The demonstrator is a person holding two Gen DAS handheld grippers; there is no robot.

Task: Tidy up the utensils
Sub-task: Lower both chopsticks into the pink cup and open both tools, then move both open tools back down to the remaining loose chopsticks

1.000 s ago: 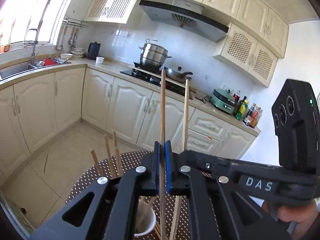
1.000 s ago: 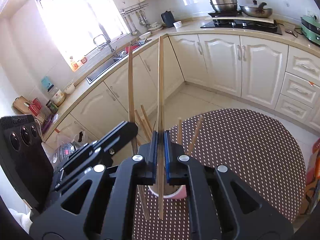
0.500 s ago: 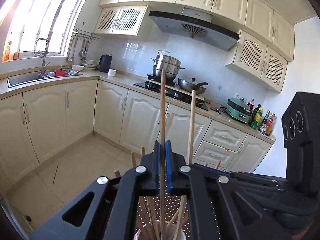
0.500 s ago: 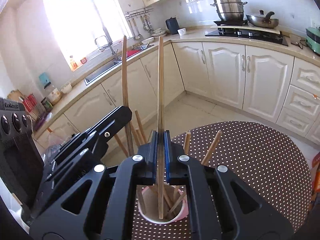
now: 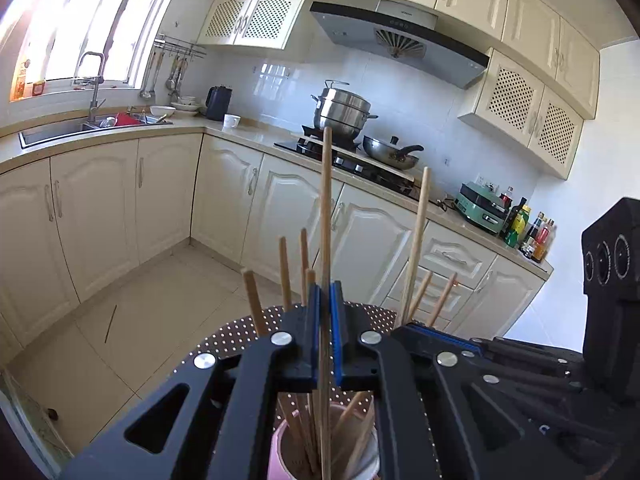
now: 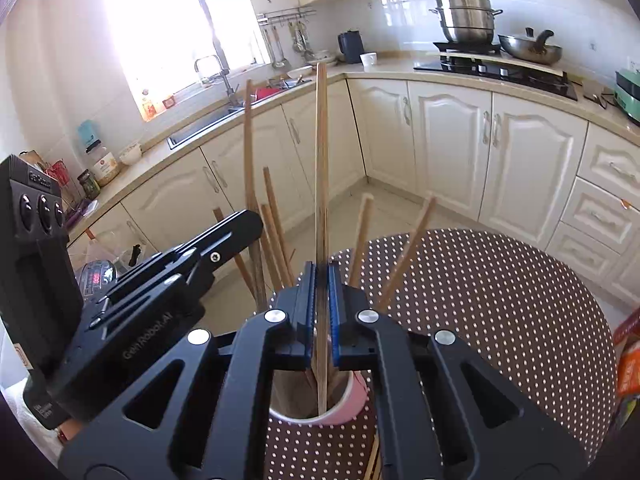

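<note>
Tools closed, left tool [image 5: 325, 316] and right tool [image 6: 320, 300] each clamping a chopstick [image 5: 326, 208] in pink cup [image 6: 352, 402].

pink cup [image 6: 344, 408], brown white-dotted tablecloth [image 6: 500, 320]

Two black claws: the left claw [image 5: 325, 344] and right claw [image 6: 321, 316] have blue-lined fingers [image 5: 314, 332], round silver screws [image 6: 274, 315] and triangular cutouts.

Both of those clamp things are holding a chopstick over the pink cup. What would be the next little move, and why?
Probably open both and let go. The left gripper and right gripper each pinch one chopstick upright, and both lower ends already sit inside the pink cup among the others, so they should drop in.
</note>
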